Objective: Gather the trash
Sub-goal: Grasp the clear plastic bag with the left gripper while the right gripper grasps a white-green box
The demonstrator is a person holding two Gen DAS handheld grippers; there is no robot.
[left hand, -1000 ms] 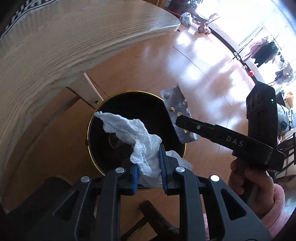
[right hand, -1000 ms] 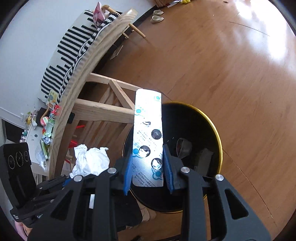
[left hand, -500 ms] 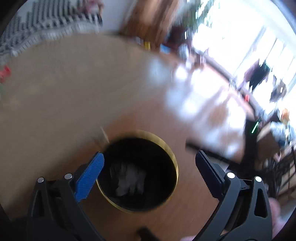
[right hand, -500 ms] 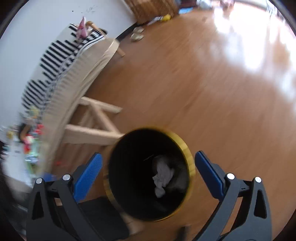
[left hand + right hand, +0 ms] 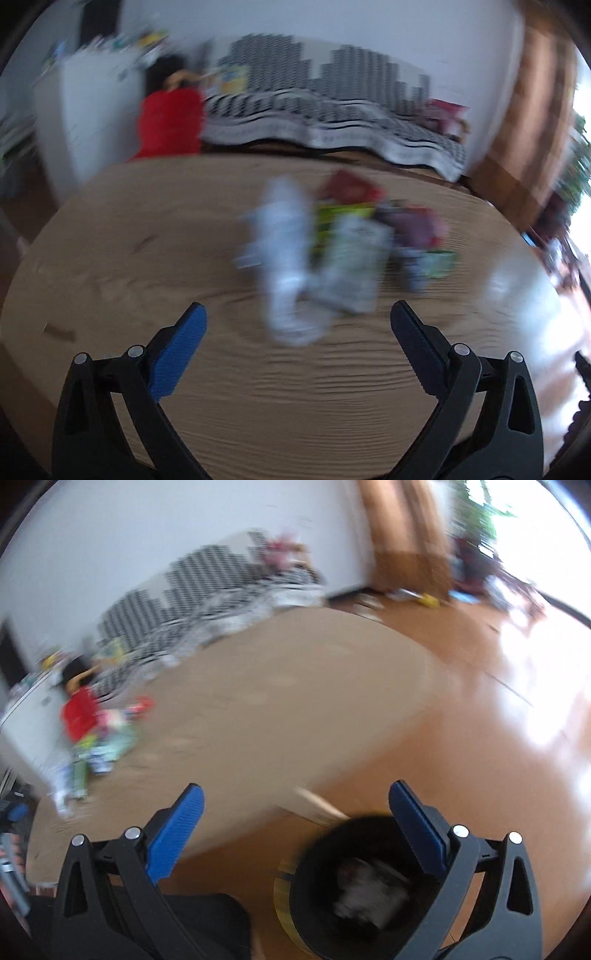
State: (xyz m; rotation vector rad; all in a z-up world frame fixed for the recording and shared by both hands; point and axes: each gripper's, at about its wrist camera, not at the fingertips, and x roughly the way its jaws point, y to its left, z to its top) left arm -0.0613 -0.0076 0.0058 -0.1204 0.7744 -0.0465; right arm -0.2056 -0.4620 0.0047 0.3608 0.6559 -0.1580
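Both views are blurred by motion. My left gripper (image 5: 297, 317) is open and empty above the oval wooden table (image 5: 155, 266). Ahead of it lies a heap of trash: a white crumpled piece (image 5: 286, 258), a pale printed wrapper (image 5: 351, 266), and red, green and purple packets (image 5: 417, 229) behind. My right gripper (image 5: 295, 797) is open and empty too, over the table's near edge. The black bin with a gold rim (image 5: 354, 886) stands on the floor below it, with pale trash (image 5: 369, 890) inside. The same trash heap (image 5: 99, 746) shows at the far left of the right wrist view.
A black-and-white striped sofa (image 5: 332, 107) runs behind the table (image 5: 295, 701), with a red object (image 5: 170, 125) and a white cabinet (image 5: 92, 110) to its left. Sunlit wooden floor (image 5: 498, 709) spreads to the right. A dark chair seat (image 5: 207, 919) sits beside the bin.
Both grippers opened: the tissue and the blister pack dropped into the bin. The left gripper then swung up over the table toward the trash heap; the right rose above the bin.
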